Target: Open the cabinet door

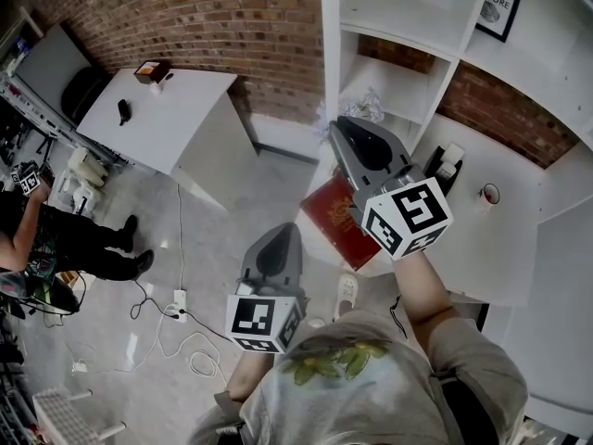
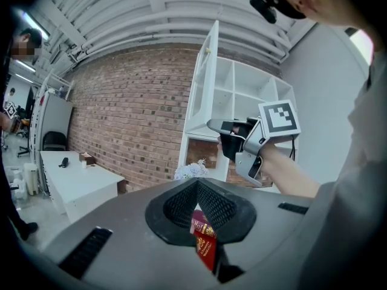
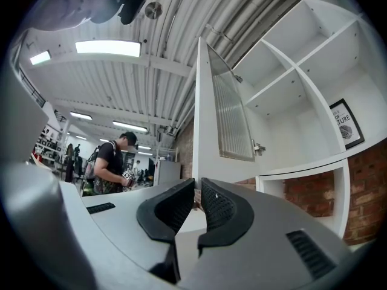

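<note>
Cabinet door (image 3: 224, 101) stands swung out from the white shelf unit (image 1: 408, 17). In the right gripper view it is nearly edge-on, a white panel with a ribbed pane, rising toward 12 o'clock from the jaws. The right gripper (image 3: 198, 189) has its jaws drawn almost together, with only a narrow slit left, and the lower front edge of the door comes down exactly into this slit at the tips. It looks pinched there only at the very corner. In the head view this gripper is raised at about 1 o'clock from the left gripper (image 2: 196, 186) and points toward 11 o'clock, at the thin white edge of the door.

The left gripper is held lower and has nothing in it – its jaws meet at the tips. Through the gap behind the tips a red box (image 1: 334, 221) with gold print shows; in the head view it lies below the shelves, near this gripper at about 2 o'clock.

A brick wall (image 1: 213, 17) runs behind, and a white table (image 1: 167, 109) stands at 10 o'clock in the head view. Another person (image 3: 112, 162) stands far off at 9 o'clock in the right gripper view.
</note>
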Demonstrator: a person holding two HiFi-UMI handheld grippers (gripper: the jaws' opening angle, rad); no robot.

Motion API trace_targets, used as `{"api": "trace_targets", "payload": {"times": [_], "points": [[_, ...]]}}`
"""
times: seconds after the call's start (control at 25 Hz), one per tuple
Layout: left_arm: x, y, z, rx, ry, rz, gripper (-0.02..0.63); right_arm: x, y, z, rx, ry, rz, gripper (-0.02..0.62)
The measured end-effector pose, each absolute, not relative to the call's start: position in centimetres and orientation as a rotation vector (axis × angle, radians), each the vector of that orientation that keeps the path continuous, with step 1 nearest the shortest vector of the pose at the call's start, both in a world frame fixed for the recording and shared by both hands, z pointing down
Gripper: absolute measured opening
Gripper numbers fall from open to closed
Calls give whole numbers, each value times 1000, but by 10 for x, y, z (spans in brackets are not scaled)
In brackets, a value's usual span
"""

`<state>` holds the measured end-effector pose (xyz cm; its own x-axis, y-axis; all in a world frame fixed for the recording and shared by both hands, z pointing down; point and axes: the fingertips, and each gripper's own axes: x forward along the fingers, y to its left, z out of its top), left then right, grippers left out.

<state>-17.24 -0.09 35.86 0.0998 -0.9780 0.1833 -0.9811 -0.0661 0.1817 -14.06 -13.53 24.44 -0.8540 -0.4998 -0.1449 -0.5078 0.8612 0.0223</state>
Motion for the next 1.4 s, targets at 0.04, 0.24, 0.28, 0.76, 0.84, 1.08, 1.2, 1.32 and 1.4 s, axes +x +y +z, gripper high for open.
{"api": "trace_targets", "payload": {"times": [0.04,0.24,0.28,0.76,0.84,1.08,1.2,1.32,1.4], "points": [[-173,-1,359,2117,-1954,19,9,-142,-135,245,-787,2901,91,46],[-177,0,358,2112,-1978,29,9,-147,-135,246,-807,2901,105,46],[-179,0,358,2109,-1986,28,9,-148,-134,246,-811,2900,108,46],[-196,4,353,2085,-2044,16,9,-164,-131,246,-804,2902,105,46],[-199,4,353,2081,-2048,13,9,-167,-132,246,-802,2902,102,46],[-203,8,352,2078,-2064,9,9,-174,-129,247,-791,2904,103,46],[-207,8,352,2070,-2071,11,9,-180,-129,247,-773,2909,97,46],[-212,8,350,2062,-2081,8,9,-187,-129,247,-760,2914,95,46],[-215,9,349,2055,-2092,6,9,-192,-129,247,-751,2916,93,46]]}}
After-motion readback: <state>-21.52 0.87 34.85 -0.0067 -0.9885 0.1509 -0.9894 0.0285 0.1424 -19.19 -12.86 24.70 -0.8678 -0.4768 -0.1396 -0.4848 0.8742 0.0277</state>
